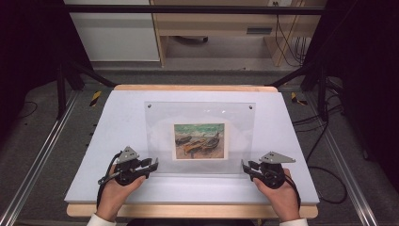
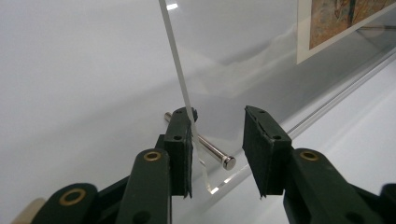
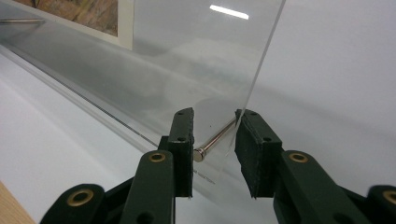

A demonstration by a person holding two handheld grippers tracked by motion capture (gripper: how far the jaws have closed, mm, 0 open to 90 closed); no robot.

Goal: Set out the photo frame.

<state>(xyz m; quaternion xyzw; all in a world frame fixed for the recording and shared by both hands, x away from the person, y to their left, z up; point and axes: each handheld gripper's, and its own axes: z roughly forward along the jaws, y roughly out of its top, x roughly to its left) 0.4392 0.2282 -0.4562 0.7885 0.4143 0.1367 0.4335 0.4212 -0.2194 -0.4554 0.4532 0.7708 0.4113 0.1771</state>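
Straddling the acrylic frame (image 1: 199,136) lower corners, both grippers' jaws partly open, one pad touching each.

Each hand carries a black two-jaw gripper with a rounded body: the left gripper (image 1: 151,165) and the right gripper (image 1: 246,168). A grey three-cornered plate (image 1: 127,154) with small dark holes tops each one. A black cable (image 1: 100,188) trails back from each along the wrist. Close up, the jaws are matt black bars with brass-ringed pivot holes (image 2: 152,156), small dark screws, and thick black rubber pads (image 2: 259,148) worn and chipped at the edges. White cuffs (image 1: 96,220) show at both wrists.
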